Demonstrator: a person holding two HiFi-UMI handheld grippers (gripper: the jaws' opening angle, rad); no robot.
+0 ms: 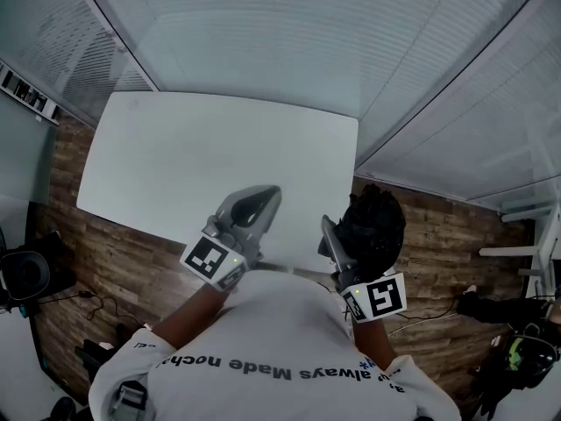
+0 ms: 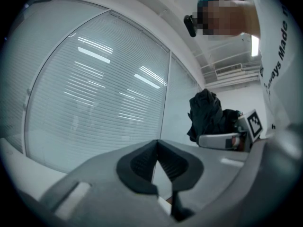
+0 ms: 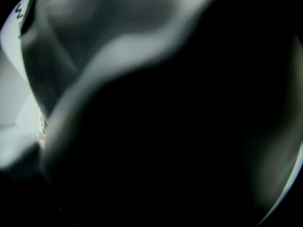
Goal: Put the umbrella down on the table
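Head view: overhead, facing steeply down on the tabletop (image 1: pixel 175 156). Left gripper view: low behind the left gripper (image 2: pixel 157 144), level along its jaws toward the blinds (image 2: pixel 94 93); its right side shares the right gripper (image 2: pixel 222 140) and umbrella (image 2: pixel 206 110) with the head view. Right gripper view: lens almost wholly blocked by a dark surface (image 3: pixel 180 141) pressed close.

Black umbrella (image 3: pixel 180 141) fabric blots out the right gripper view, burying the jaws of the right gripper (image 1: pixel 340 246); nearer, the person's shoulders (image 1: pixel 272 323) cover the table's (image 1: pixel 175 156) near edge.
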